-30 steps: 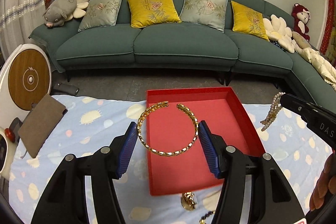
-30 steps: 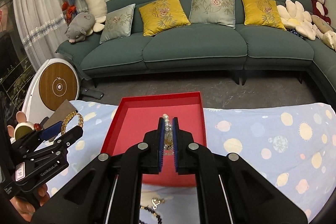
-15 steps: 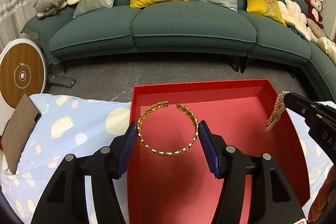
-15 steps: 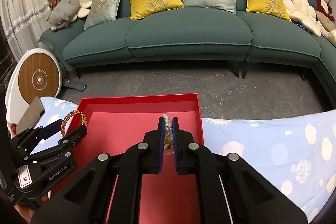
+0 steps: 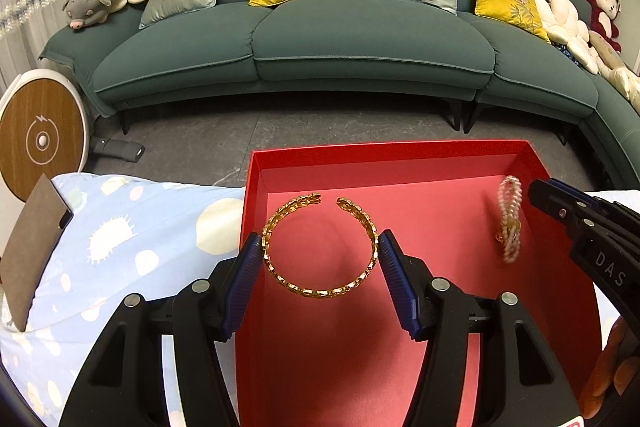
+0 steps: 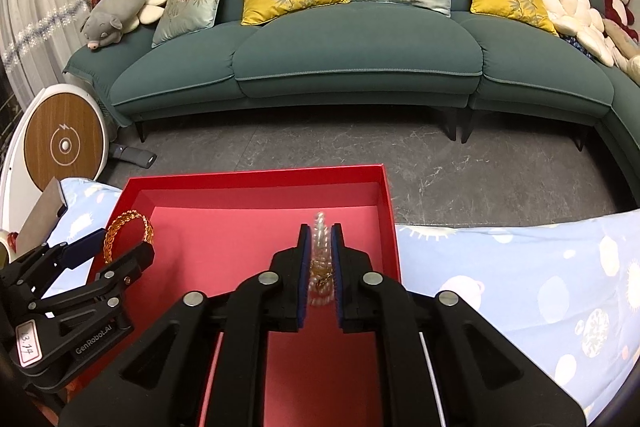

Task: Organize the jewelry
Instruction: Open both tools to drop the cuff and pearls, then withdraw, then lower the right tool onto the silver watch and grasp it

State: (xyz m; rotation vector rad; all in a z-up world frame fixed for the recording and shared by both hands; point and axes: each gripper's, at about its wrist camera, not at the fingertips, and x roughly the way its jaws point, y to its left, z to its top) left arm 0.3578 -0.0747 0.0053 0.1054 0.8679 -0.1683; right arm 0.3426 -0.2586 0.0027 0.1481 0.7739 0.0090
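My right gripper (image 6: 320,259), jaws just parting, frees the pearl bracelet (image 6: 320,259) above the red box (image 6: 256,177); left gripper (image 5: 320,267) clamps the gold bangle (image 5: 320,247).

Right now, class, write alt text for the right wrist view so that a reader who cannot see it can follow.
The right gripper, jaws just parting, has a blurred pearl bracelet between its pads above a red box. At left the left gripper holds a gold bangle over the box, with a green sofa behind.
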